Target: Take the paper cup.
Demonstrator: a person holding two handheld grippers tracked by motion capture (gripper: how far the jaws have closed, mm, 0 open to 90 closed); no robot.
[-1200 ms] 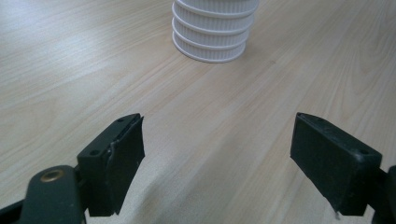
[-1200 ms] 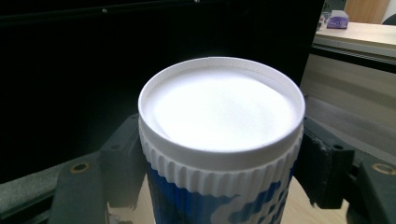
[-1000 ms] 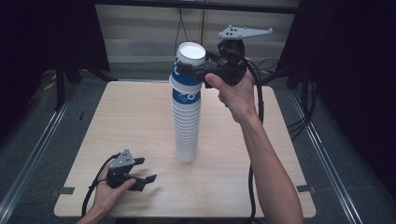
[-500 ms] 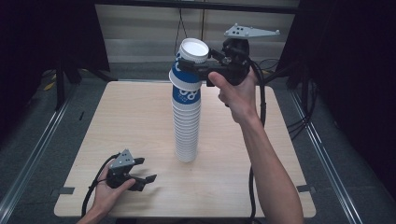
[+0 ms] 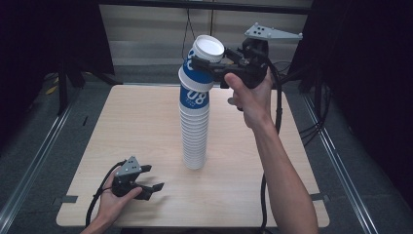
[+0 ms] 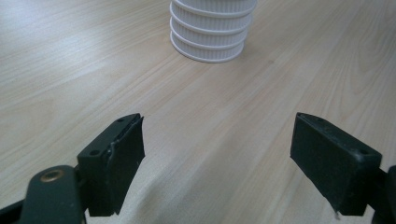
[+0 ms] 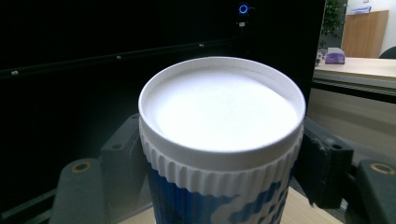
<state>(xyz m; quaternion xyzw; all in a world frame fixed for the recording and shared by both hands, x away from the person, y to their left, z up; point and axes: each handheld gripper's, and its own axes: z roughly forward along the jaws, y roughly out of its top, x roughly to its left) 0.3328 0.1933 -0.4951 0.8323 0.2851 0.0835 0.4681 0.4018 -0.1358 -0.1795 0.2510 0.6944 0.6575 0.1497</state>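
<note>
— Two grippers, one tower. Where's the tower?

— Middle of the wooden table: tall stack of cups, upside down, white ribbed rims piled one on another, blue with white print near the top.

— And the top cup?

— Tilted, leaning toward the right gripper. White bottom facing up and slightly away. Still nested over the next blue cup beneath, not lifted clear.

— Right gripper's state?

— Clamped on that top cup. One black jaw on each side, just under the ribbed edge, plainly seen in the right gripper view around the cup. Held high above the far half of the table by the right hand, forearm stretching in from the bottom edge. Grey three-cornered plate on top, cable hanging down beside the arm.

— Left gripper?

— Low at the near left corner of the table, in the left hand. Jaws wide apart, nothing between them but bare wood. Pointed toward the foot of the stack, well apart from it.

— Anything else?

— Dark surroundings, metal rails on the floor at either side.
</note>
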